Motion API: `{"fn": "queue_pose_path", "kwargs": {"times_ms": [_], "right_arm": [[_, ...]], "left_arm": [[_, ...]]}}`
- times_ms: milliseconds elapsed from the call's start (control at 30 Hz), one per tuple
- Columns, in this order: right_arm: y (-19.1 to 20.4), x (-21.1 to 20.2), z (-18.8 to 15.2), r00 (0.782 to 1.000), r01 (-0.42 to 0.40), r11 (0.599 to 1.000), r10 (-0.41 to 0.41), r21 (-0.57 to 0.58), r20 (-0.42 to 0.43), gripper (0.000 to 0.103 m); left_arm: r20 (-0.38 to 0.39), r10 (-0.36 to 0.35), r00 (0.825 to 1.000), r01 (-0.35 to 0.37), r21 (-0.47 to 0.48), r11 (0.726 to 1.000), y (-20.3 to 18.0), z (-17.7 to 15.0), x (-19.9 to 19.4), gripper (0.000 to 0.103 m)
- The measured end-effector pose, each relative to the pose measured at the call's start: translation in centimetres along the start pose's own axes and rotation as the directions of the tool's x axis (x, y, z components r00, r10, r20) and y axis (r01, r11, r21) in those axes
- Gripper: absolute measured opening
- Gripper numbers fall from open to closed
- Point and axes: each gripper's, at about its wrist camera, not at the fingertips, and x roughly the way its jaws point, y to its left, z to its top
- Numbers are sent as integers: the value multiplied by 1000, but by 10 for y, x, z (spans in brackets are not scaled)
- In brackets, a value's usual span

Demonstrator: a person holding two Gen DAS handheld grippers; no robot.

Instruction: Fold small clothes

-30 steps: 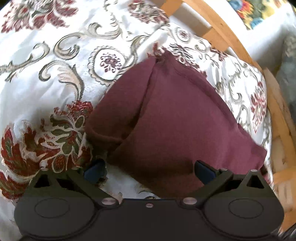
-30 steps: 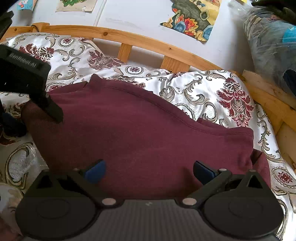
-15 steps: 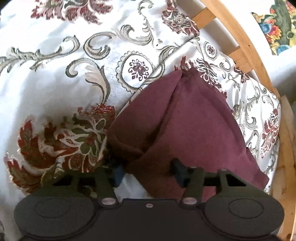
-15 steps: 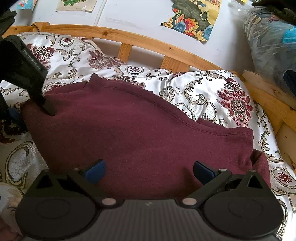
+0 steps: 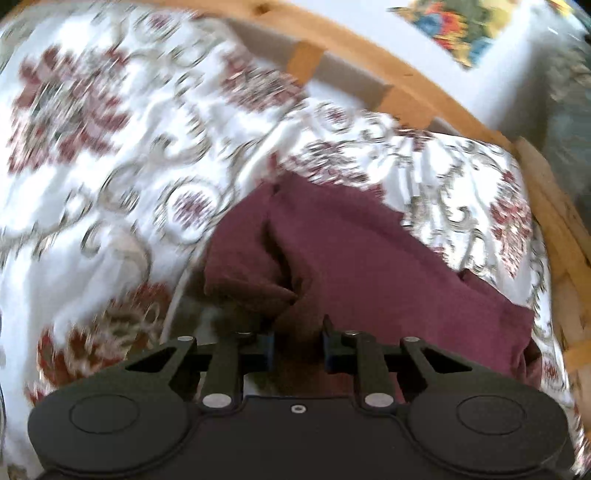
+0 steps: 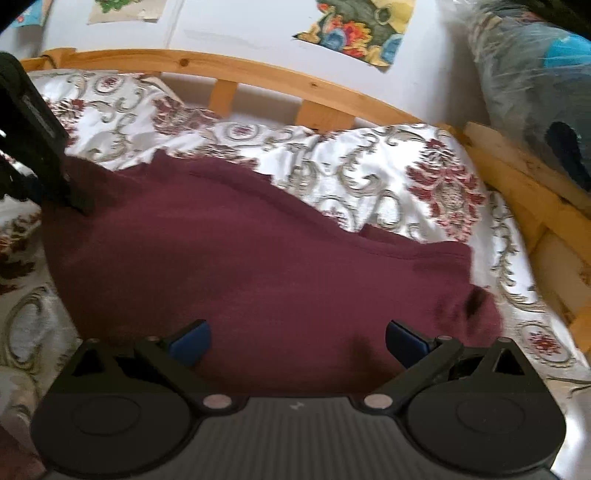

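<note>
So, maroon garment (image 6: 240,258) lies spread on the bed's floral bedspread (image 6: 369,173), w/ wooden bed rail (image 6: 258,72) curving behind it and a white wall w/ colourful pictures (image 6: 354,26) beyond. Left gripper (image 5: 295,347) sits at the garment's left corner: its fingers (image 5: 266,349) are closing, drawn near together w/ a bunched fold of the maroon fabric between them, and the pads look pressed on that fold. Cloth near the grip is puckered & lifted into a ridge (image 5: 273,251), rest of the piece trailing off to the right across the bedspread. Left wrist view is blurred, so detail of the pattern is hard to read. Right gripper (image 6: 297,341) hovers over the near edge of the garment, fingers (image 6: 190,339) wide apart w/ blue pads showing, nothing clamped btwn them; fabric is only under them. From the right wrist view the left gripper's black body (image 6: 35,147) shows at far left, tip at the garment's corner. Plastic-wrapped bundle (image 6: 535,85) sits at upper right past the rail.
</note>
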Motion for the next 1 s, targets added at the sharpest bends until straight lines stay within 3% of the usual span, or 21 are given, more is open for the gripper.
{"fn": "queue_pose_path", "kwargs": {"times_ms": [133, 267, 333, 433, 567, 733, 833, 1000], "right_arm": [[-18, -3, -1, 998, 57, 998, -57, -14, 20, 103], [-47, -3, -3, 987, 162, 987, -162, 7, 16, 103], [-65, -2, -5, 979, 203, 978, -203, 39, 5, 103], [-95, -2, -10, 966, 258, 960, -257, 110, -23, 103], [-128, -1, -20, 950, 313, 930, -304, 194, -74, 103], [-147, -4, -28, 951, 309, 915, -297, 260, -83, 103], [-149, -4, -29, 953, 303, 916, -293, 262, -78, 103], [-147, -5, -29, 953, 303, 917, -294, 262, -74, 103]], "left_arm": [[31, -10, 999, 4, 178, 984, -37, 7, -7, 22], [43, -56, 997, 34, 399, 916, -85, 9, -13, 22], [39, -87, 995, 54, 520, 852, -110, 5, -17, 22], [27, -122, 992, 71, 679, 730, -143, -12, -21, 22], [-19, -174, 985, 117, 807, 578, -168, -47, -24, 22], [-91, -199, 976, 173, 878, 446, -177, -89, -21, 22], [-127, -186, 974, 196, 886, 420, -177, -105, -17, 23], [-152, -184, 971, 220, 872, 438, -171, -111, -14, 25]]}}
